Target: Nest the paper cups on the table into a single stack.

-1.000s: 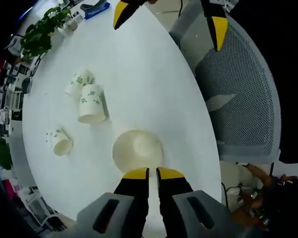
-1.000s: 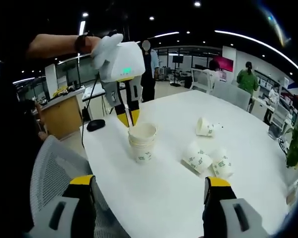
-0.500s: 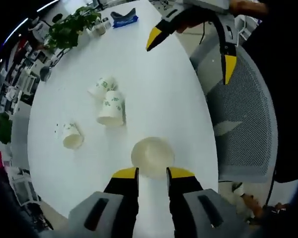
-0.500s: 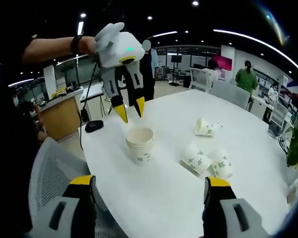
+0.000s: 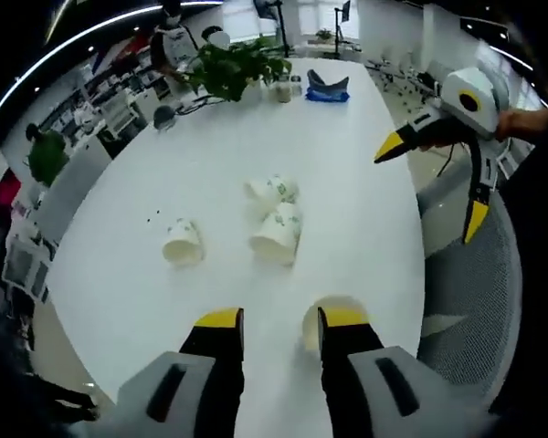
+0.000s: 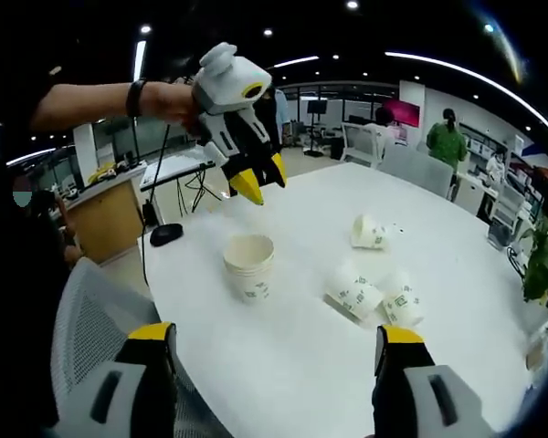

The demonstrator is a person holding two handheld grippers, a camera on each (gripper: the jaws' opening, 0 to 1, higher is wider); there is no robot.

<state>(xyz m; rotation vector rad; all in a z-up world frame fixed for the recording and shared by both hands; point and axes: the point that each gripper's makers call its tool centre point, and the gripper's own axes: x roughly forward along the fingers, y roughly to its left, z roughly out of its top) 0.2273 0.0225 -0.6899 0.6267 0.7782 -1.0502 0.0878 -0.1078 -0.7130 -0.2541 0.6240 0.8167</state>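
A stack of paper cups (image 6: 248, 266) stands upright on the white round table (image 6: 283, 374), near its edge. In the left gripper view the stack (image 5: 310, 321) peeks out beside my right-hand jaw. My left gripper (image 5: 281, 319) is open and empty; in the right gripper view this left gripper (image 6: 261, 180) hovers above and just behind the stack, held by a hand. Three loose cups (image 5: 183, 243) (image 5: 276, 235) (image 5: 272, 190) lie on their sides further in, also seen as cups (image 6: 368, 232) (image 6: 352, 292) (image 6: 400, 301). My right gripper (image 6: 274, 336) is wide open, off the table edge, empty; it is the gripper (image 5: 429, 182) at right.
A grey mesh chair (image 5: 466, 310) stands by the table edge near the stack. A potted plant (image 5: 233, 68) and a blue object (image 5: 327, 88) sit at the far end. A black mouse (image 6: 165, 234) lies on a desk beyond. People stand in the background.
My left gripper, shut at the stack's rim a second ago, has opened, let go and lifted up and away. The stack stays standing. The right gripper has barely moved.
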